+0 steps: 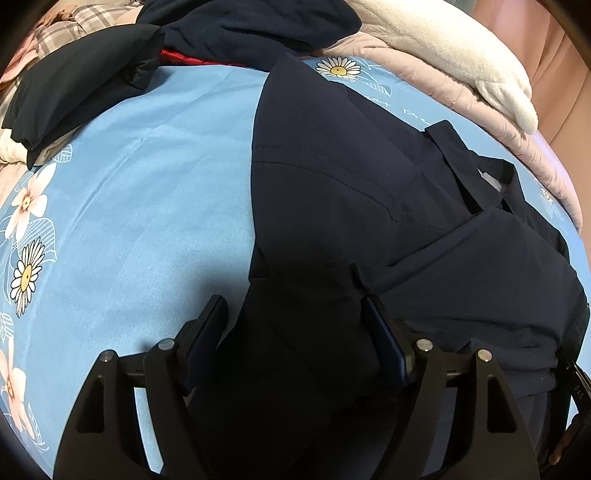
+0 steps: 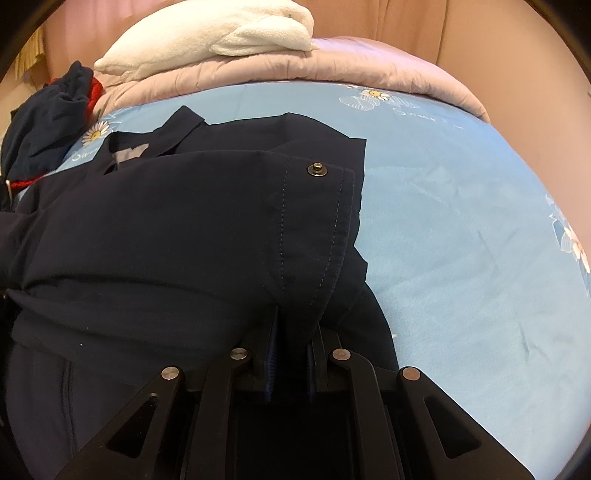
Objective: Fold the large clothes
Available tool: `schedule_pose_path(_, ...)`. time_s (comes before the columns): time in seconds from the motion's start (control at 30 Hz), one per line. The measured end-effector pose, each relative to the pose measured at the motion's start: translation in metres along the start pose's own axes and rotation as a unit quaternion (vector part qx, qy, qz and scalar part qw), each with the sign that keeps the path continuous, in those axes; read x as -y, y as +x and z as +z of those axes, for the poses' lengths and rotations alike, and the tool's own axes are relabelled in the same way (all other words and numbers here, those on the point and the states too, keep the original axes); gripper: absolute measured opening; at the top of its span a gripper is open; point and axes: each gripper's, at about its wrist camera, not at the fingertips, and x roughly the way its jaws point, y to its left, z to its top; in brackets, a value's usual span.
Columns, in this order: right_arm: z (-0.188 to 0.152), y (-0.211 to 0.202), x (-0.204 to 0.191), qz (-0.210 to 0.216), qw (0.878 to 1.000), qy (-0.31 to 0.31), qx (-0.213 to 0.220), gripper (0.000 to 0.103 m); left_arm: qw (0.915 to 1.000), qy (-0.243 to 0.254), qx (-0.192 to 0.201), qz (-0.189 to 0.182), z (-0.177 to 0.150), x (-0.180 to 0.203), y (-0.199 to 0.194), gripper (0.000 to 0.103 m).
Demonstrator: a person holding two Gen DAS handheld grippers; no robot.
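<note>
Closest to me, the right hand-held gripper [image 2: 291,321] has its two fingers drawn together on the cuff [image 2: 314,221] of a sleeve, the fabric pinched between the pads, while the left hand-held gripper [image 1: 295,317] stands with its fingers wide apart, dark cloth lying in the gap between them and neither pad visibly pressing it. Both work on one navy jacket [image 1: 369,192] spread across the blue flowered bed sheet [image 1: 147,184]. Its long axis runs away from the grippers toward the head of the bed, collar [image 2: 184,122] at the far end, and the held sleeve lies folded crosswise over the body with its cuff pointing to the right. Only the right wrist view shows the single metal snap [image 2: 316,169] on that cuff, the double rows of stitching beside it and a grey label inside the neck. Only the left wrist view shows the bare stretch of sheet left of the jacket and the folded black garment [image 1: 74,92] lying at the sheet's far left edge. Farther back, both views catch a heap of dark clothes [image 1: 251,26] with a red piece [image 1: 177,57] showing under it, one pink quilt [image 2: 295,70] bunched along the far side of the bed, and one white fleece blanket [image 2: 207,33] lying on top of it.
</note>
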Motion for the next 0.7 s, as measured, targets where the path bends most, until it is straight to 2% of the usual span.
schedule_pose_path(0.37,0.002,0.003,-0.001,-0.007,1.000,0.001,-0.005,0.009,1.0000,-0.007,-0.001,0.003,0.002,-0.002,0.000,0.082)
schedule_pose_path(0.5,0.003,0.001,-0.001,-0.007,1.000,0.008,-0.003,0.010,0.9993,-0.031,-0.007,-0.018,-0.003,-0.013,-0.011,0.084)
schedule_pose_path(0.53,0.003,-0.001,-0.002,-0.009,1.000,0.006,-0.002,0.012,0.9988,-0.041,-0.010,-0.027,-0.004,-0.017,-0.016,0.085)
schedule_pose_path(0.57,0.003,-0.003,-0.002,-0.011,1.000,0.003,0.000,0.018,0.9984,-0.044,-0.011,-0.033,-0.005,-0.019,-0.022,0.087)
schedule_pose_path(0.63,0.005,-0.009,-0.002,-0.014,1.000,0.003,0.001,0.031,0.9987,-0.039,-0.010,-0.032,-0.006,-0.020,-0.032,0.094)
schedule_pose_path(0.7,0.007,-0.019,-0.002,-0.016,1.000,0.006,0.005,0.041,0.9992,-0.030,0.000,-0.027,-0.005,-0.019,-0.049,0.095)
